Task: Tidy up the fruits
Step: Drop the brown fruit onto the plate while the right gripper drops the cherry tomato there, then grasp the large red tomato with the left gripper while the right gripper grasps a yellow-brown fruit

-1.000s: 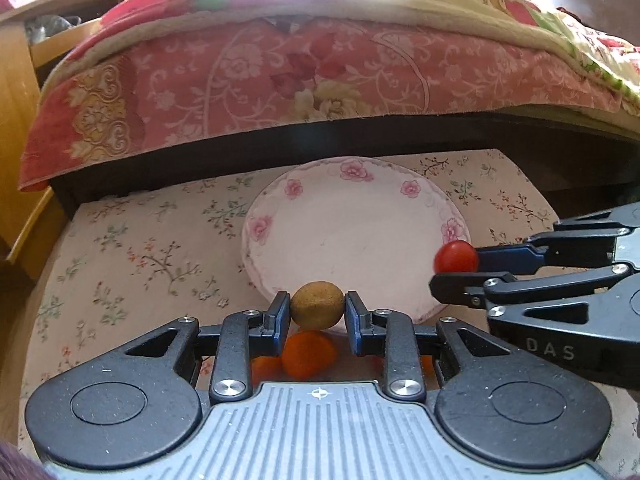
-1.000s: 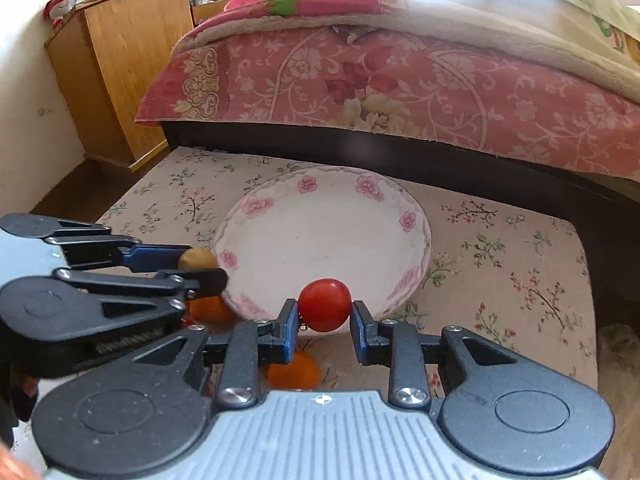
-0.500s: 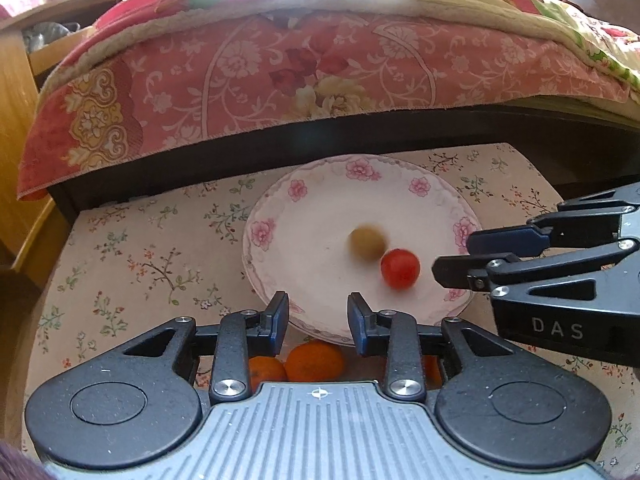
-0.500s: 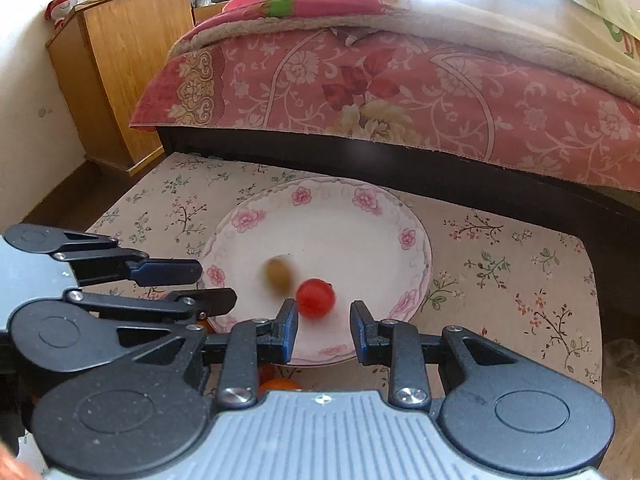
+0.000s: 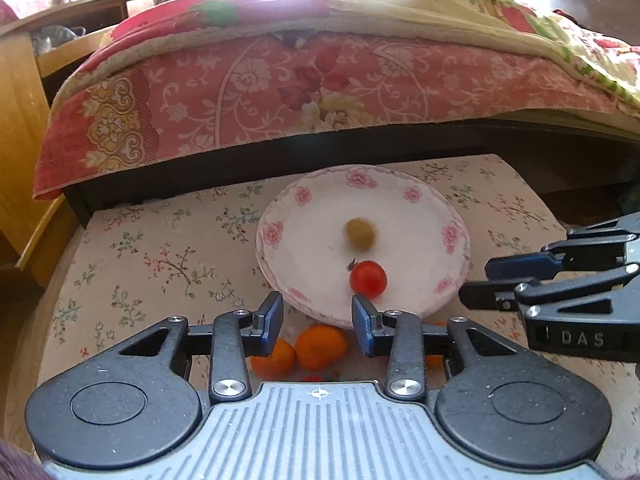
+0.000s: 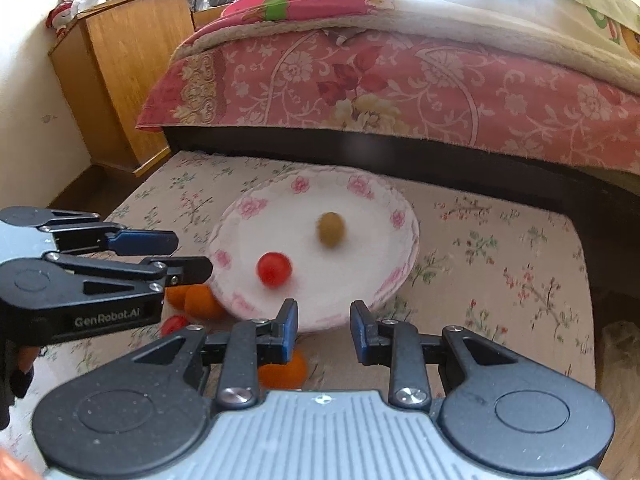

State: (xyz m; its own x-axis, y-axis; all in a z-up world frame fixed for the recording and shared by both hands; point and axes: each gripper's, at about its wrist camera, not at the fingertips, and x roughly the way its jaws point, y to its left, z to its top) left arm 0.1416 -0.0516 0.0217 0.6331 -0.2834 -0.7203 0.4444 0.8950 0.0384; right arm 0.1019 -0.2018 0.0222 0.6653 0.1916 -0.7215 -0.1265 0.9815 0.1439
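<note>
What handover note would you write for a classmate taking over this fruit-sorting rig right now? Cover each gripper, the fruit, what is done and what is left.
Left gripper: jaws opening, nothing between them, at the near rim of the plate.
Right gripper: jaws apart, empty, alongside.
On the plate: red tomato and brown fruit, both blurred.
Off the plate, on the floral cloth by its near edge: oranges and a small tomato.
Done: two fruits plated.
Left: probably plate the rest.
</note>
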